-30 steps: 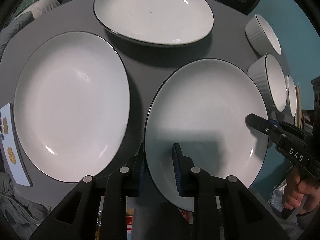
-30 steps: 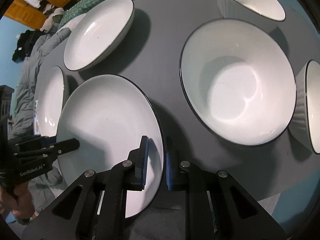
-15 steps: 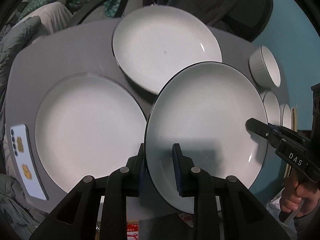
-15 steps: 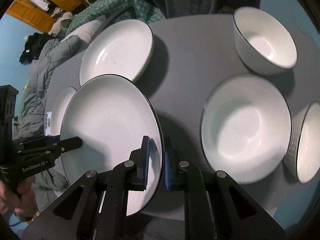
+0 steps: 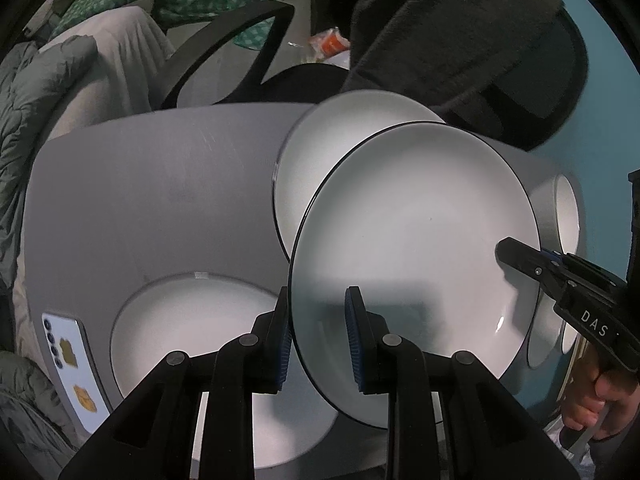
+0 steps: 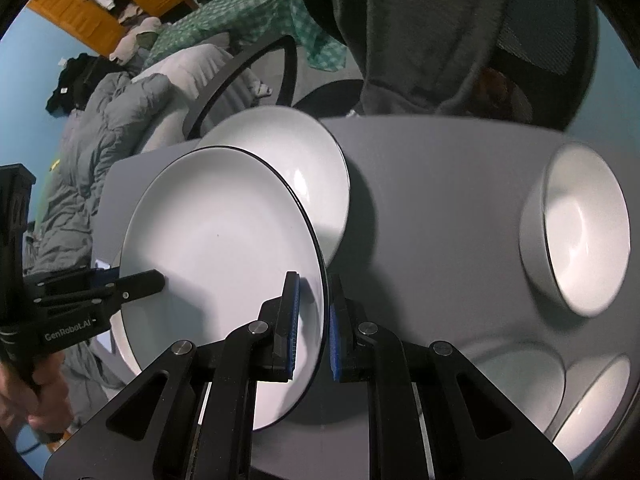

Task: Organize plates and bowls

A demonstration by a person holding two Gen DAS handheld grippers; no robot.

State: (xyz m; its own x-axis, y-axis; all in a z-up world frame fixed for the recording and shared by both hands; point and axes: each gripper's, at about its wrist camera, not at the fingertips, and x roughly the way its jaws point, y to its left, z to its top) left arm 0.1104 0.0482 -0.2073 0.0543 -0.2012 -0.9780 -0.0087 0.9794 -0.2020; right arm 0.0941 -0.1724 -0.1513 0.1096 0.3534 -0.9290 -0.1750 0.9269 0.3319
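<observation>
Both grippers, the left gripper (image 5: 316, 336) and the right gripper (image 6: 314, 324), are pinched tight on opposite rims of one plate (image 5: 412, 248), held above the table (image 5: 160, 200) over another plate (image 5: 320, 160), so lowering it squarely onto that looks next.

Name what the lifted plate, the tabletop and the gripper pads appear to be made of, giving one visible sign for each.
Lifted plate: probably glazed ceramic; glossy white, thin dark rim, bright glints.
Tabletop: matte grey, maybe laminate or painted board; uncertain.
Gripper pads: blue and finely ribbed, likely rubber or soft plastic.
</observation>
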